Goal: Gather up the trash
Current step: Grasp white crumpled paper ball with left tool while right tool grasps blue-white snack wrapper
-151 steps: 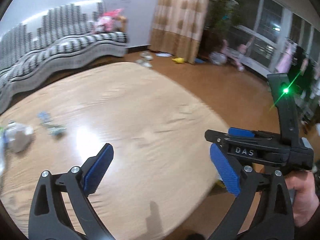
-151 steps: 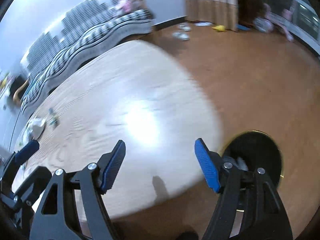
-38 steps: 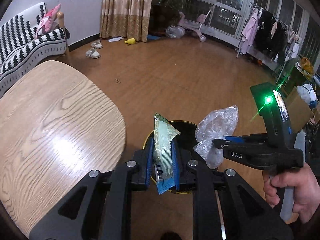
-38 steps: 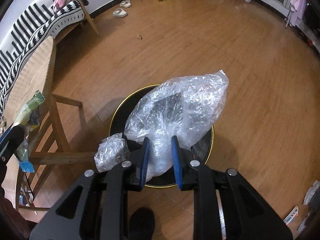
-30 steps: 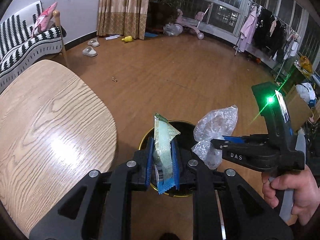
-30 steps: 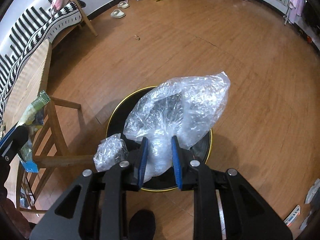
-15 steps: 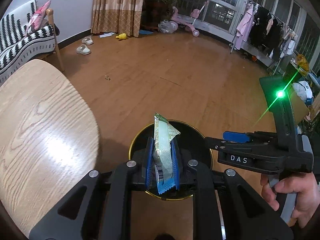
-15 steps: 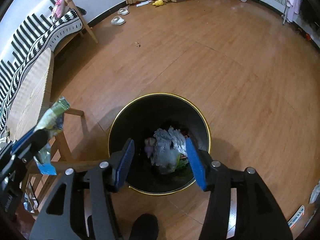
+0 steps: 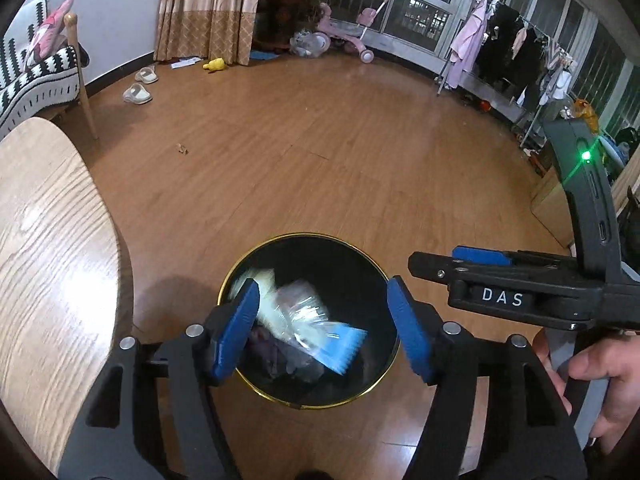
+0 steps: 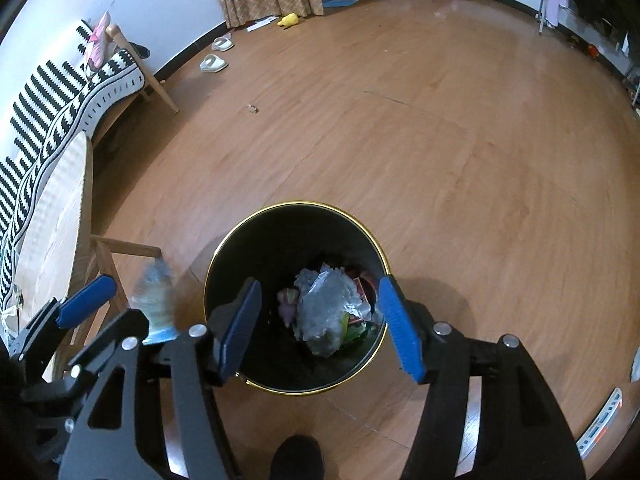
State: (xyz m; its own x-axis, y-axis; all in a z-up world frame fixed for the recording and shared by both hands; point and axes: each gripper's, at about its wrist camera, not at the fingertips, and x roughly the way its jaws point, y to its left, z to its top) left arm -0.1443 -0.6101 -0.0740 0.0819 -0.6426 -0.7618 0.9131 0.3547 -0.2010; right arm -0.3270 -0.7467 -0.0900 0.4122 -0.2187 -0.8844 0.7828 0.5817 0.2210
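Note:
A black trash bin with a gold rim (image 9: 244, 268) (image 10: 224, 248) stands on the wood floor beside the table. My left gripper (image 9: 322, 330) is open above the bin. A green and blue snack wrapper (image 9: 304, 322) is blurred between its blue pads, falling loose over the bin; it also shows in the right wrist view (image 10: 156, 304). My right gripper (image 10: 318, 330) is open and empty over the bin. A crumpled clear plastic bag (image 10: 328, 312) lies inside the bin with other trash.
The wooden table (image 9: 44, 248) is at the left, with its leg frame (image 10: 104, 256) near the bin. A striped sofa (image 10: 60, 92), slippers (image 9: 138, 94), a toy tricycle (image 9: 348, 40) and a clothes rack (image 9: 512, 52) stand around the floor.
My left gripper opened and let go of the wrapper, which now drops over the bin. My right gripper let go of the plastic bag earlier; it lies in the bin.

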